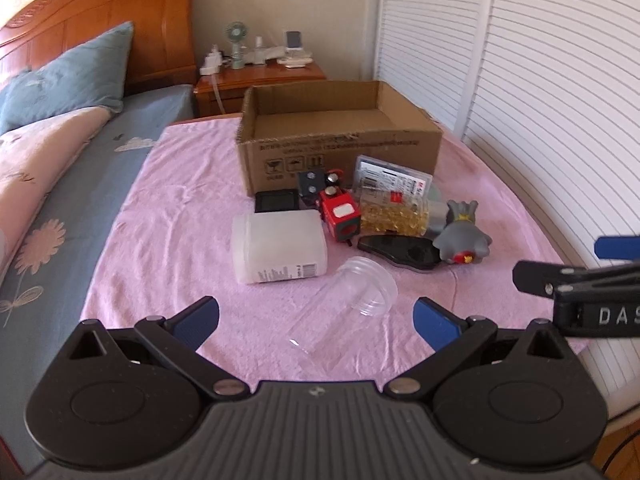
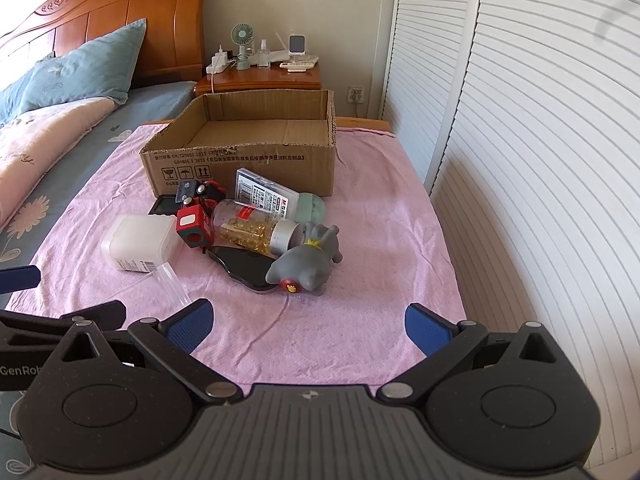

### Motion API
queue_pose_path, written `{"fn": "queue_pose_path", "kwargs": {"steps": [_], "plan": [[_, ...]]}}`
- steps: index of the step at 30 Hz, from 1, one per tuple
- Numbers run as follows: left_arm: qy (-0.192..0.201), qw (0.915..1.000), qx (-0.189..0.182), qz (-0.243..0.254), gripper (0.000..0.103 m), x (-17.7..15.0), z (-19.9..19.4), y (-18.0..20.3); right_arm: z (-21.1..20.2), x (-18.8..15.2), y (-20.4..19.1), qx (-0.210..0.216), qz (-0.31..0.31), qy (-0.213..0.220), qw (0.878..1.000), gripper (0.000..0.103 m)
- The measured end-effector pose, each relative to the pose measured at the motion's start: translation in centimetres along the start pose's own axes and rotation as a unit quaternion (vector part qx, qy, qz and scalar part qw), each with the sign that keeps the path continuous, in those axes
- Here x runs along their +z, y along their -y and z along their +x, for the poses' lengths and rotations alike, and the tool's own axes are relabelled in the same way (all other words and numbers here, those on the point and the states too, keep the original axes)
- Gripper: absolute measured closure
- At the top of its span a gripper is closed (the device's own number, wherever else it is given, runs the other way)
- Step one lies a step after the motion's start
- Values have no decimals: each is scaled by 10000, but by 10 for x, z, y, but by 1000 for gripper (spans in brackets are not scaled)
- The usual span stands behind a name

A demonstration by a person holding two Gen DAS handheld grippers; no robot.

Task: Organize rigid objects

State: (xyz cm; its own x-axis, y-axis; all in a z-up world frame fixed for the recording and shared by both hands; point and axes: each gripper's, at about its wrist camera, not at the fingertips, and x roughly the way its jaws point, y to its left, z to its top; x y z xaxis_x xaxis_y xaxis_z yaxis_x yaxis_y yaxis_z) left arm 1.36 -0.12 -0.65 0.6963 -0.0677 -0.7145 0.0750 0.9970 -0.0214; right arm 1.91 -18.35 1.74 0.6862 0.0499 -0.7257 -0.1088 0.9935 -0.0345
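Both claws hang spread wide over a pink-covered tabletop (image 2: 360, 280) beside a bed (image 1: 80, 184), each gripping nothing. The left claw (image 1: 316, 320) has its blue pads (image 1: 198, 322) well apart, and a clear plastic jar (image 1: 348, 304) lies on its side just ahead of it, between the pads' lines, mouth turned away. Ahead and slightly left of that claw lies a white plastic container (image 1: 280, 246), also on its side. The right claw (image 2: 308, 330), likewise spread, faces a grey toy figure (image 2: 310, 266) lying straight ahead, touching a flat black object (image 2: 244, 270). Beyond them lies a bottle of yellow capsules (image 2: 252, 228) with a silver cap, a red cube-shaped toy (image 2: 194, 228) at its left, and a flat clear case (image 2: 266, 196) propped behind. A small black square item (image 2: 162, 205) sits at the pile's far left. Farther ahead of both claws stands an open cardboard box (image 2: 240, 160), its inside bare as far as can be seen. The pile sits just in front of the box. A nightstand (image 2: 260, 80) stands beyond the tabletop.
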Motion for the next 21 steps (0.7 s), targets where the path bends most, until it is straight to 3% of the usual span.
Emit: {"fn": "queue_pose_path", "kwargs": {"steps": [7,12,21], "plan": [[-61,9989,-227,414,1,-6,16,0,9,2,4,29,-12,-44,10000,0],[-414,9968,-486,490,1,-14,37,-5,16,4,9,97,34,-62,9999,0],[-839,9953,-304,383,1,-30,60,-26,37,3,11,197,-67,-222,9995,0]]}}
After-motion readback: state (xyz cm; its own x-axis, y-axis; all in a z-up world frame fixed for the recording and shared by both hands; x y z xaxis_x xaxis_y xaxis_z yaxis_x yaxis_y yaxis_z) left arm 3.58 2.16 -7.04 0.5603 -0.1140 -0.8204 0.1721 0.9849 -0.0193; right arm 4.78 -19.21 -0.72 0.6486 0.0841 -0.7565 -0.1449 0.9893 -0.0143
